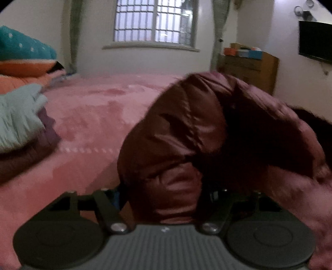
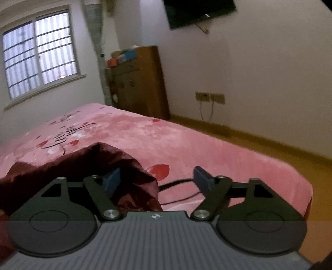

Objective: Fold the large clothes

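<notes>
Fingers [image 1: 119,197] of the left gripper [image 1: 166,193] pinched on a thick, glossy fold of the maroon puffer jacket [image 1: 186,128], lifted off the pink bed [image 1: 93,116] and arched toward the right of frame, blurred with motion. Fingers [image 2: 202,178] of the right gripper [image 2: 157,179] spread wide, left pad [image 2: 111,180] tucked in against the jacket's dark edge [image 2: 83,164], right pad over bare blanket, nothing clamped between them. Most of the garment bunched low at the near side of the bed, one end raised, the rest trailing out of view to the right in the left wrist view. Judged risk: slick padded shell sliding out of a single pinch, since only one end is secured and the bulk hangs free. Judged risk: uneven fold or twisted panel if the right side closes on air or on just the outer layer. Judged risk: snagging the black cable [image 2: 178,191] lying on the blanket just beside the jacket's edge, directly under the open right gripper. Also close by, at left: folded pale blue garment [image 1: 18,116] on a darker one [image 1: 27,153], near enough to be brushed by a wide swing. Window [image 1: 154,22], wooden cabinet [image 2: 139,83] and wall-mounted television [image 2: 199,11] well clear.
</notes>
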`<state>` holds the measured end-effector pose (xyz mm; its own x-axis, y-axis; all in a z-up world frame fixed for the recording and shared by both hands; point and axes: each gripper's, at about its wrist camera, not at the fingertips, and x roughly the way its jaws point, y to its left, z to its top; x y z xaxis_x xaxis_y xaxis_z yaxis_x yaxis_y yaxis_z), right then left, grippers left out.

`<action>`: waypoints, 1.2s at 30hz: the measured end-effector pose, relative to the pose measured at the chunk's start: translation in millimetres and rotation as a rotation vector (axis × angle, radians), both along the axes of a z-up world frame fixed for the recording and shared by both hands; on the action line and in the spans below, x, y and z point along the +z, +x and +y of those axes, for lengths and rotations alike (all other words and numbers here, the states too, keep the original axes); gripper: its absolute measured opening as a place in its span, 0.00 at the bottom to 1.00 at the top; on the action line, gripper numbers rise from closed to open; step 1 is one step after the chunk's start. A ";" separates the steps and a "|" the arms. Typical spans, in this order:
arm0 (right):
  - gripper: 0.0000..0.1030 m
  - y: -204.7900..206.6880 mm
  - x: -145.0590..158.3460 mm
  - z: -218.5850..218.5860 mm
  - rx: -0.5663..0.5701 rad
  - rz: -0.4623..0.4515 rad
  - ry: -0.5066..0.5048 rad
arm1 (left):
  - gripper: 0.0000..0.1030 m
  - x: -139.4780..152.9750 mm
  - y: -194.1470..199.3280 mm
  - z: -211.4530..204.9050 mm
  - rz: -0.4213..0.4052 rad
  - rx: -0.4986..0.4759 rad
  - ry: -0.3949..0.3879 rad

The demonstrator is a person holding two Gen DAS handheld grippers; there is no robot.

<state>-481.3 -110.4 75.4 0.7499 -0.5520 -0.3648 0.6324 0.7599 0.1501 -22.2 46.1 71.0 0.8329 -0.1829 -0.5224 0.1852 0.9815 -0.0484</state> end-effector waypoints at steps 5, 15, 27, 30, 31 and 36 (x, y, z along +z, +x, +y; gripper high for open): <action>0.99 -12.3 12.0 26.1 0.084 -0.035 -0.087 | 0.63 33.2 36.0 -6.3 -0.097 0.063 0.039; 1.00 12.2 23.5 84.8 0.434 -0.055 -0.173 | 0.64 78.1 114.1 -51.8 -0.225 -0.006 0.183; 1.00 65.4 1.9 90.7 0.406 0.126 -0.223 | 0.85 63.7 153.4 -35.8 -0.131 -0.015 0.116; 1.00 69.4 -0.4 90.4 0.439 0.141 -0.205 | 0.87 61.0 145.1 -22.6 -0.119 -0.015 0.093; 1.00 73.1 -3.3 91.0 0.440 0.145 -0.218 | 0.87 59.2 137.0 -16.2 -0.118 -0.017 0.084; 0.47 77.7 -4.2 87.5 0.461 0.125 -0.207 | 0.90 46.3 98.7 10.9 -0.075 -0.027 0.028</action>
